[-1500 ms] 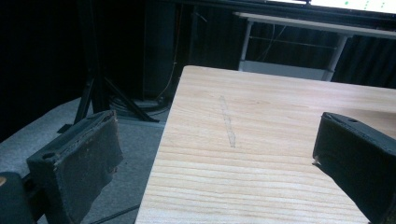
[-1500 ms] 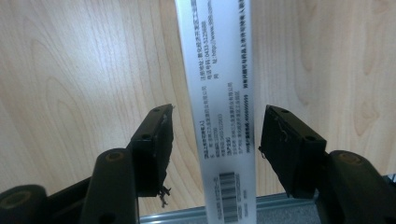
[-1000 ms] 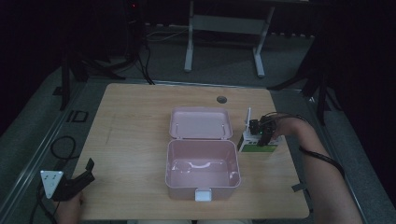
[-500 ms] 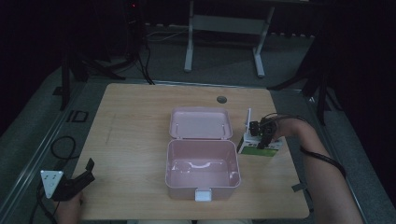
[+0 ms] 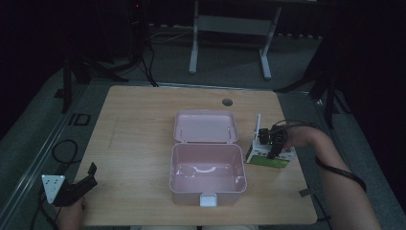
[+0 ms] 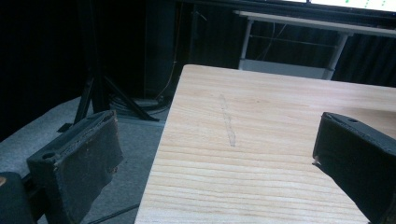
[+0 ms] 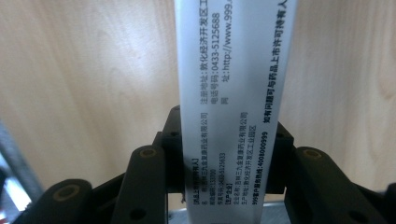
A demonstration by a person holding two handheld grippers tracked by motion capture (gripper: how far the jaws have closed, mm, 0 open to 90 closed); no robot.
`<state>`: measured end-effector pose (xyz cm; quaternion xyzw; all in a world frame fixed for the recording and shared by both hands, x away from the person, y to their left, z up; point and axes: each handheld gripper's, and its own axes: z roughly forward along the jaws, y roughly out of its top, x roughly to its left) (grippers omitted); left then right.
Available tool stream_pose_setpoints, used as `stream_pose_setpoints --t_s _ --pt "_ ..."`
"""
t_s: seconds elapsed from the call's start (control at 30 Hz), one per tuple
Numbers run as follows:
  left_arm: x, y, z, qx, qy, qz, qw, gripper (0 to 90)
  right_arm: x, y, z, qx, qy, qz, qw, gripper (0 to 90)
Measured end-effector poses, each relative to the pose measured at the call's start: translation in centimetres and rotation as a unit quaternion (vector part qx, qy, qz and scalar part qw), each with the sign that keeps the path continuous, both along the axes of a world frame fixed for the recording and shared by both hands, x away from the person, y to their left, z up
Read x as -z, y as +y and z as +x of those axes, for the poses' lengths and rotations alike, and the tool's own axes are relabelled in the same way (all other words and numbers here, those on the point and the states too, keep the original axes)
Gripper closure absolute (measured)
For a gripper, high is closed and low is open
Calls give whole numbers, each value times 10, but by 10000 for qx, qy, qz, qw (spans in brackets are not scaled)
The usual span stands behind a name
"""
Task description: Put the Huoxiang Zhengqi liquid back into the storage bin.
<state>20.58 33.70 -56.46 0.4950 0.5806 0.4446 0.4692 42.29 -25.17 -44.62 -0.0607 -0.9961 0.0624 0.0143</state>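
High view: small box (image 5: 271, 155) gripped by right gripper (image 5: 274, 143), just right of open pink case (image 5: 207, 191), near table (image 5: 143, 134) edge. Jaws clamped on its narrow sides in right gripper view (image 7: 233, 93). Pick done, judging so; placing in empty case left. Left gripper (image 5: 76, 187) idle, jaws apart.

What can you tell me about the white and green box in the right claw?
The box is a flat carton, seemingly cardboard, white with a green band along its near edge. Its narrow white side carries black printed Chinese text, a phone number and a web address. It sits just right of the open pink case, over the wooden table. The right claw is shut on its narrow sides.
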Motion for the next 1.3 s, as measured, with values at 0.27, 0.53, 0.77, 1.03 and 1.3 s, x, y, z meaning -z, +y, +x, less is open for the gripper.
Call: stream_pose_setpoints --t_s 0.27,0.53,0.77,1.03,1.3 --pt "0 0 0 -5 4 3 10000 11 -12 2 -19 -43 -100 -74 9999 620" --pt "0 0 0 0 4 0 10000 11 -24 4 -44 -346 -79 -121 9993 620" --pt "0 0 0 -8 11 7 10000 12 -39 9 -63 -421 -35 -279 9987 620" --pt "0 0 0 5 9 3 10000 12 -64 9 -74 -364 -204 -306 9987 619" --pt "0 -1 1 1 14 8 10000 12 -88 11 -78 -169 -184 -351 9991 620"
